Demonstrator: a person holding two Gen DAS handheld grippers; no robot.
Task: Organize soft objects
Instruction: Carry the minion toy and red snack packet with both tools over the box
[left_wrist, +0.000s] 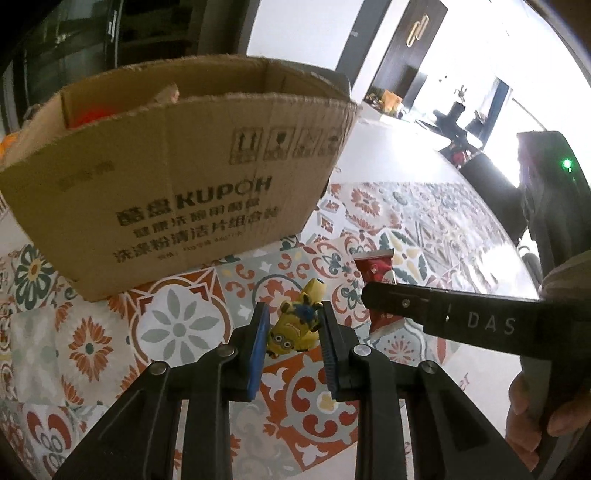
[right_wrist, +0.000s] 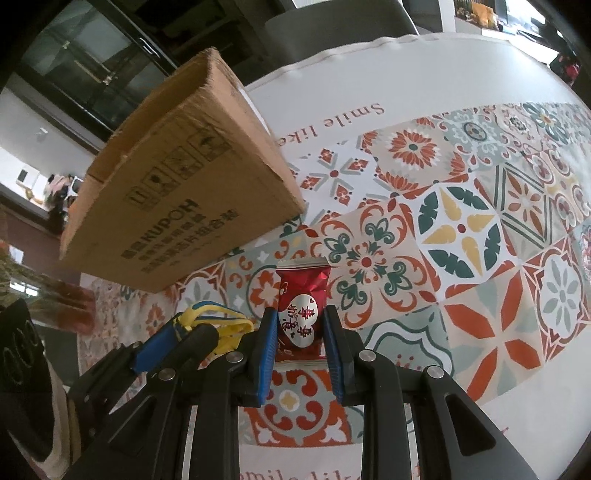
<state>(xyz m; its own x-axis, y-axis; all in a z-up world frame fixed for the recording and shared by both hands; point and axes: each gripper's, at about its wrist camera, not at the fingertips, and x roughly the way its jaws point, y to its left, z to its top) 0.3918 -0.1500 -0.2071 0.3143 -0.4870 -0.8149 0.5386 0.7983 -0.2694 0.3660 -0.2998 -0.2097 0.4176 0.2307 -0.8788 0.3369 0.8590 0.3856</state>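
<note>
A yellow minion plush toy (left_wrist: 295, 325) lies on the patterned tablecloth between the blue-padded fingers of my left gripper (left_wrist: 291, 328); the jaws stand on both sides of it and touch it. A red foil snack packet (right_wrist: 301, 310) with a white heart label lies between the fingers of my right gripper (right_wrist: 299, 332), which close against its sides. The packet also shows in the left wrist view (left_wrist: 376, 277), partly behind my right gripper's finger (left_wrist: 406, 302). The toy shows in the right wrist view (right_wrist: 221, 325) behind my left gripper's fingers (right_wrist: 162, 339). An open cardboard box (left_wrist: 173, 177) stands just behind both.
The box (right_wrist: 192, 192) holds an orange object (left_wrist: 92, 112) and a tan one. The round table (right_wrist: 480, 221) carries a tile-patterned cloth with a white border. A dark chair (right_wrist: 332, 26) and a glass cabinet (right_wrist: 96, 62) stand beyond the table.
</note>
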